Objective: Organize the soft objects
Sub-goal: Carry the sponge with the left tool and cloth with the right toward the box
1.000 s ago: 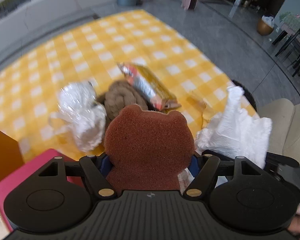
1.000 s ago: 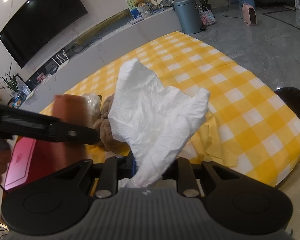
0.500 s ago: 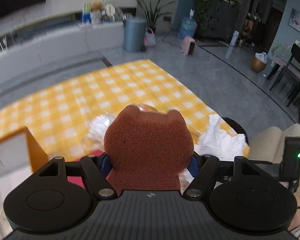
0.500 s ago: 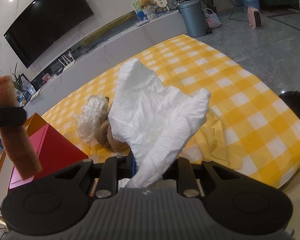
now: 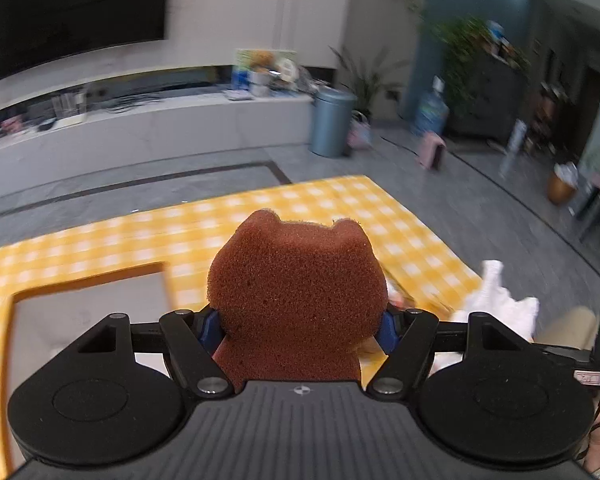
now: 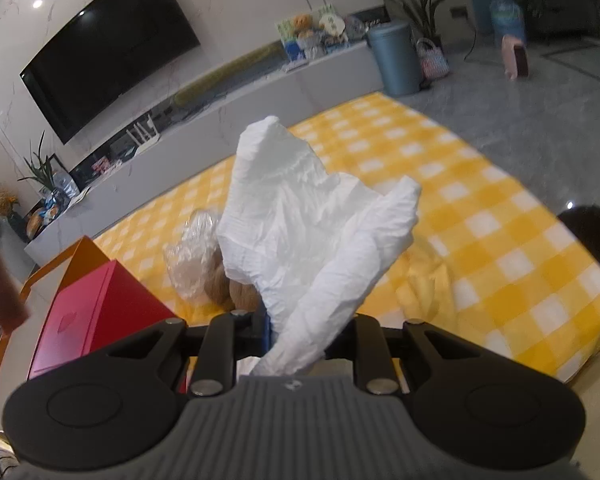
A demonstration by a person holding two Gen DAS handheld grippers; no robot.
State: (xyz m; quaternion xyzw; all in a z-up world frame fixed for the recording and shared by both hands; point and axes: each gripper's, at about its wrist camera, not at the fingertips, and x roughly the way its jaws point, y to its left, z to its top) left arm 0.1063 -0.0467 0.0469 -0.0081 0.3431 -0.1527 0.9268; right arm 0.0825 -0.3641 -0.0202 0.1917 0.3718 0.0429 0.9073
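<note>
While the left gripper [image 5: 298, 322] holds a brown bear-shaped sponge [image 5: 298, 284] between its widely spread fingers, the right gripper [image 6: 300, 334] pinches a crumpled white cloth [image 6: 304, 224] in narrow fingers. Beyond the right fingers, a clear plastic bag [image 6: 194, 258] and a brown plush toy [image 6: 236, 290] lie touching on the yellow checked table [image 6: 480, 240]. A red box [image 6: 92, 316] sits left of them.

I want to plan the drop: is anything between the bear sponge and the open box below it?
Nothing visible. The left gripper holds the brown bear sponge above the orange box, whose visible inside looks bare; the sponge hides its right part.
</note>
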